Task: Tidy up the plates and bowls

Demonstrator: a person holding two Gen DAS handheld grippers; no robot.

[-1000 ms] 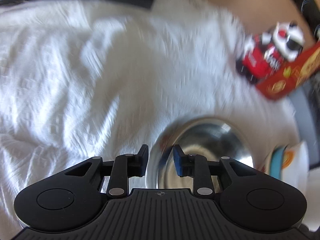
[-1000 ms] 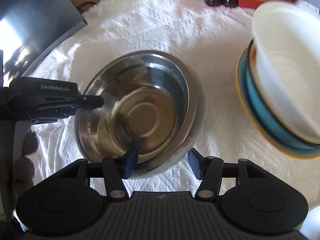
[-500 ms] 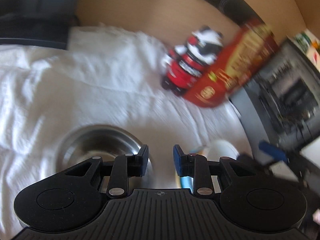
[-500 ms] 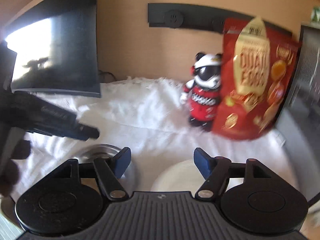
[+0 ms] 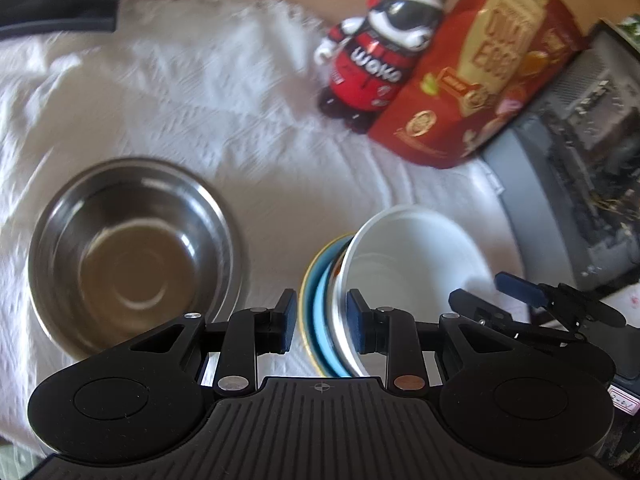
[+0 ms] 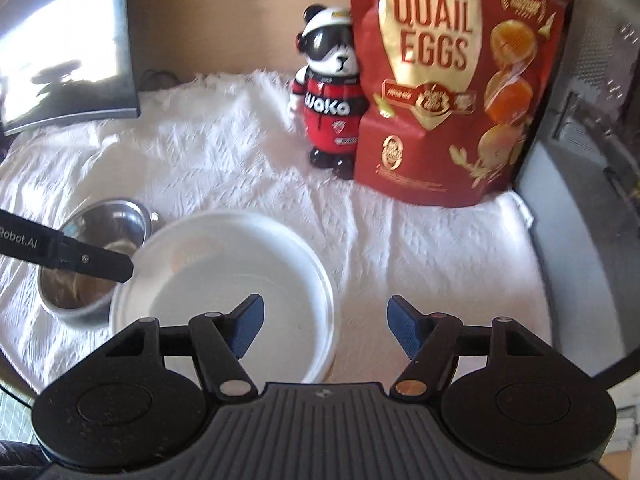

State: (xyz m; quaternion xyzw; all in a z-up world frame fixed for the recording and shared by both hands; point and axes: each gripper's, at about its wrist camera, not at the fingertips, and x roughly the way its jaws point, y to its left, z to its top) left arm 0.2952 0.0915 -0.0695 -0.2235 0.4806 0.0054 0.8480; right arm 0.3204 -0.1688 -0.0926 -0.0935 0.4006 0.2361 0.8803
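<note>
A white bowl (image 5: 412, 264) sits tilted on a stack of plates, a blue one (image 5: 320, 308) among them, on the white cloth. A steel bowl (image 5: 132, 248) stands to its left. My left gripper (image 5: 322, 322) hovers open over the stack's left rim, pads touching nothing. My right gripper (image 6: 326, 328) is open, its jaws closing a little. The white bowl's (image 6: 224, 288) right rim lies between them, unpressed. It also shows at the stack's right side, right gripper (image 5: 492, 294). One of my left gripper's fingers (image 6: 92, 260) crosses the steel bowl (image 6: 80, 292).
A panda figurine (image 6: 332, 108) and a red quail-eggs bag (image 6: 444, 92) stand at the back of the cloth (image 6: 224, 152). A dark screen (image 6: 68, 48) is back left. A grey machine (image 6: 592, 184) walls the right side.
Both views swung from over the steel bowl to the stack with the white bowl. The steel bowl now lies to the left. The right jaws stand wider than a second ago.
</note>
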